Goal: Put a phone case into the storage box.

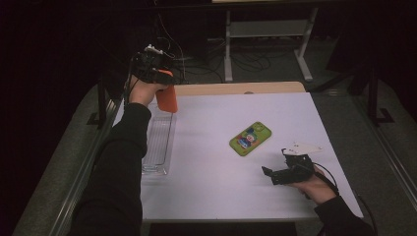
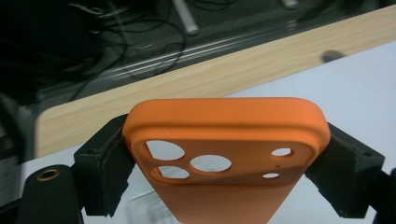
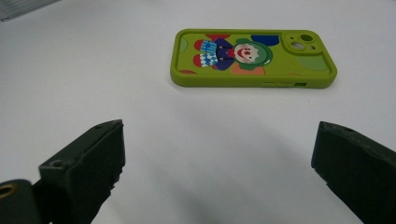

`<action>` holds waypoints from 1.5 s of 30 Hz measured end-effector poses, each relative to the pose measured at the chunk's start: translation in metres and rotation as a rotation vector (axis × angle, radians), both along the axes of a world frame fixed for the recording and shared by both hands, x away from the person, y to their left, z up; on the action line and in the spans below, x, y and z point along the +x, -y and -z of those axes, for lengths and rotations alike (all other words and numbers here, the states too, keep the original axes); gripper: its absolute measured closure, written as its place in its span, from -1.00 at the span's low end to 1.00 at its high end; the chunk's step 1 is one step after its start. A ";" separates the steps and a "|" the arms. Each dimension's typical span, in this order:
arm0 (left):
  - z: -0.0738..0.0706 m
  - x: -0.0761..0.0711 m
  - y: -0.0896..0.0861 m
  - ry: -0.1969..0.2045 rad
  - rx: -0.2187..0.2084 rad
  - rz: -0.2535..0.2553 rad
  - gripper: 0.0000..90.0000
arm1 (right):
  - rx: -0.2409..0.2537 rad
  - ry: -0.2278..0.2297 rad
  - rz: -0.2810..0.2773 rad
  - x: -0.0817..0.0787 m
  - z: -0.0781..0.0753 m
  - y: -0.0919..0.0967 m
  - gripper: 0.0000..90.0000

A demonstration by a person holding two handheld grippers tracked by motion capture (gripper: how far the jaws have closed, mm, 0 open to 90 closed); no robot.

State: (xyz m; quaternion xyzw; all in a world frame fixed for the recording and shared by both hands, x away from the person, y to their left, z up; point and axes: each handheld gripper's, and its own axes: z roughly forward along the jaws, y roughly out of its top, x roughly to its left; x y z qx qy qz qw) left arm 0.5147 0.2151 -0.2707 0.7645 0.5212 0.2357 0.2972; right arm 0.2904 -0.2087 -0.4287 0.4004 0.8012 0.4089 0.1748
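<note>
Carrying step: the left hand-held gripper [image 1: 158, 78] is clamped across a soft orange silicone phone case [image 1: 167, 99], held above the far end of the clear plastic tray [image 1: 158, 147]. Right of the tray lies a green cartoon-printed phone [image 1: 250, 138]; the right hand-held gripper [image 1: 273, 175], jaws apart, waits nearby. Next, the case likely needs bringing to that phone.

We saw a plain orange phone case [image 2: 224, 140] between black jaws. At the frame's upper right lay a lime-green phone case [image 3: 254, 58] printed with a red, blue and green clown, on a white table [image 3: 140, 84].
</note>
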 end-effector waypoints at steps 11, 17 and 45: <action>0.011 0.007 -0.008 -0.043 0.081 -0.076 -0.65 | 0.000 -0.003 0.001 0.000 0.000 0.000 -0.96; 0.023 0.010 -0.011 -0.075 0.111 -0.101 -0.65 | -0.002 -0.011 0.003 0.000 0.001 0.000 -0.96; 0.065 0.027 -0.009 -0.117 0.095 -0.208 -0.67 | 0.001 -0.016 0.009 0.000 0.001 0.002 -0.96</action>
